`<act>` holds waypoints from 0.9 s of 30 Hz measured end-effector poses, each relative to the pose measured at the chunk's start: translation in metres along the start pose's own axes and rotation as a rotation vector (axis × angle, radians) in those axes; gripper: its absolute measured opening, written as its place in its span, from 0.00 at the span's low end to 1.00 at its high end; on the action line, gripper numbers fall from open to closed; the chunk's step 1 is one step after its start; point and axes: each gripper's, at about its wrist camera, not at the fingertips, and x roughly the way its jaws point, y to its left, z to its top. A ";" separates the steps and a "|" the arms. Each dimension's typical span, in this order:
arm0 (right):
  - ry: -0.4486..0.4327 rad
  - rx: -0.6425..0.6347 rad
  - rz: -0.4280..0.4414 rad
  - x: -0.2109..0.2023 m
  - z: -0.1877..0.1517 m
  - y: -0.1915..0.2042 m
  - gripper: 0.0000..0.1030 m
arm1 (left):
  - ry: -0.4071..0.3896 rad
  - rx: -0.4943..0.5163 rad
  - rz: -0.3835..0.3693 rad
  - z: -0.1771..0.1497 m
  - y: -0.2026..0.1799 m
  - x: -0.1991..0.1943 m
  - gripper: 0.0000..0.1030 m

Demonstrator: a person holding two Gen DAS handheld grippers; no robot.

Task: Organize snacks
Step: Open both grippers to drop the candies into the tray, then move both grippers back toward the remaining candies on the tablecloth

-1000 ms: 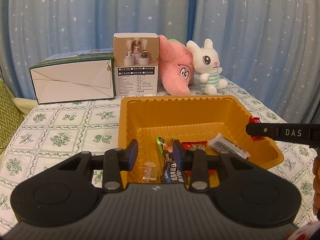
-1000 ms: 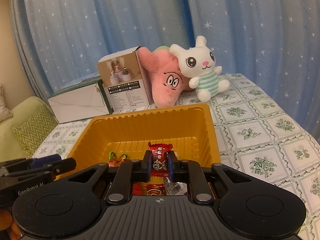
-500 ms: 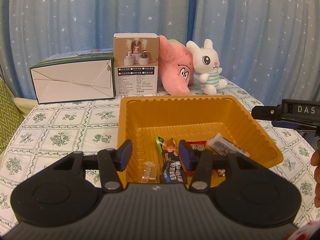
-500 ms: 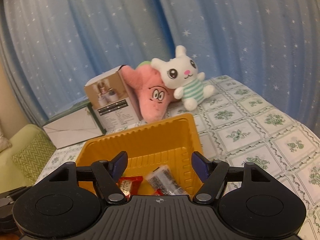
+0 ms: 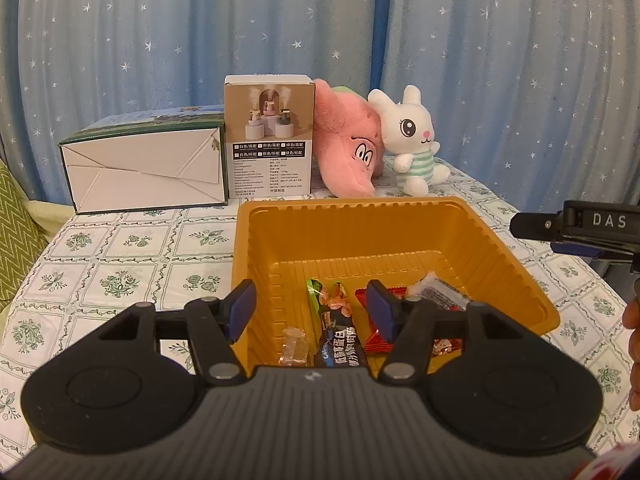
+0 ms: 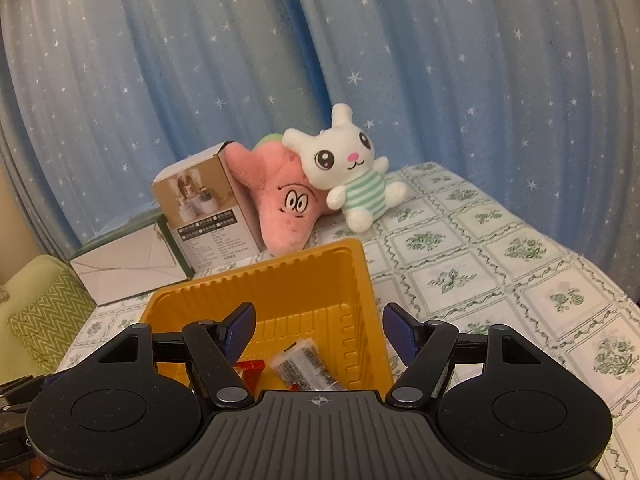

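1. Between the left gripper (image 5: 310,306) fingers: nothing, spread wide above the black snack bar (image 5: 340,346).
2. Right gripper (image 6: 318,326) likewise gapes empty.
3. At twelve o'clock, the orange tray (image 5: 360,208) holds the snacks.
4. Risk: a low finger could snag the rim and tip it.

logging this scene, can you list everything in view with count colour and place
tray: 1, orange, table centre
snacks: several in tray, exact count unclear; red, black, clear wrappers
rabbit: 1, white with green stripes, behind tray
pink plush: 1, pink, left of rabbit, touching it
brown box: 1, upright, left of pink plush
white box: 1, green-edged, far left
tablecloth: 1, white with green flowers
curtain: blue, starred, behind
cushion: 1, green zigzag, left edge
left gripper: open, over tray
right gripper: open, over tray's right edge
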 end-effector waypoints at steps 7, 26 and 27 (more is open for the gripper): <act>-0.027 -0.029 -0.024 -0.012 -0.001 -0.003 0.68 | -0.025 0.010 -0.022 -0.001 -0.009 -0.016 0.69; 0.014 -0.021 -0.064 -0.075 -0.032 -0.025 0.68 | -0.024 0.004 -0.054 -0.043 -0.033 -0.075 0.90; 0.020 -0.026 -0.060 -0.079 -0.037 -0.025 0.68 | -0.024 0.003 -0.053 -0.046 -0.034 -0.080 0.90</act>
